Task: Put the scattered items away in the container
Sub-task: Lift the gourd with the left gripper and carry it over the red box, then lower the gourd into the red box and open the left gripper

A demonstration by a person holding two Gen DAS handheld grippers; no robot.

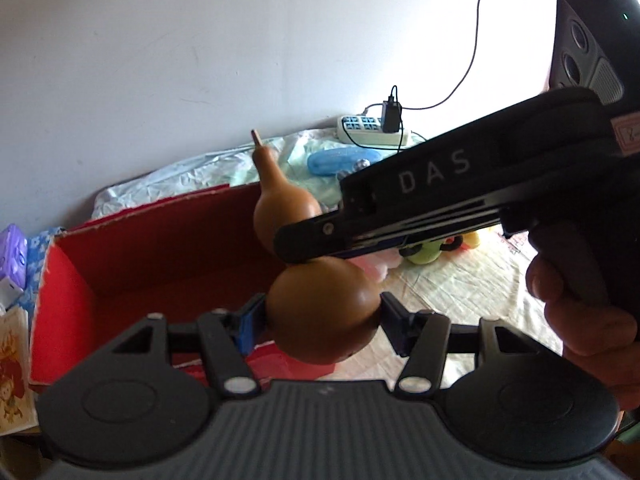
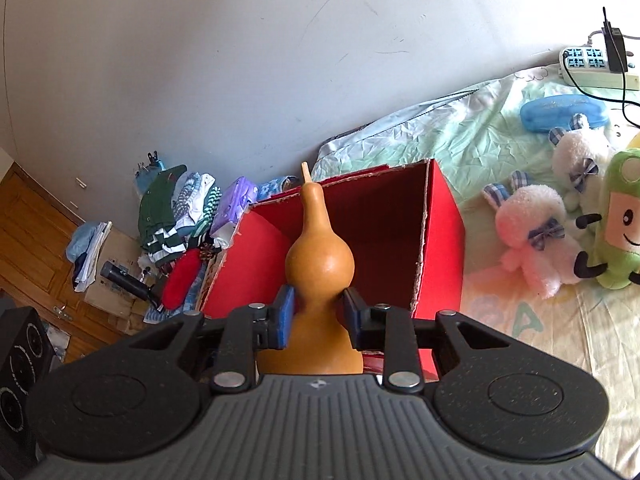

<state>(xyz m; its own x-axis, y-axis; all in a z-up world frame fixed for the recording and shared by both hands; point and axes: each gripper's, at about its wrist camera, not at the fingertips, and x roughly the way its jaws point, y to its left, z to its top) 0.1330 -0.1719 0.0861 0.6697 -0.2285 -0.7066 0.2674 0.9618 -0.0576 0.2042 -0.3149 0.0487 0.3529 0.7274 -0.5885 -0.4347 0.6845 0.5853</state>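
Both grippers hold the brown gourd [image 2: 320, 264] upright before the red box [image 2: 436, 216]. The left gripper [image 1: 322, 318] clamps its lower bulb, the right gripper [image 2: 318, 312] pinches its waist. They should carry it together toward twelve o'clock, over the rim, and lower before letting go.

I see a smooth, tan-brown gourd [image 2: 320, 260], double-bulbed with a thin stem pointing up, standing upright in the air in front of the red cardboard box [image 2: 440, 232]. The box sits open-topped on the pale bedsheet, its interior shadowed, its cut edges ragged. Plush toys [image 2: 532, 232] lie scattered just beside it.
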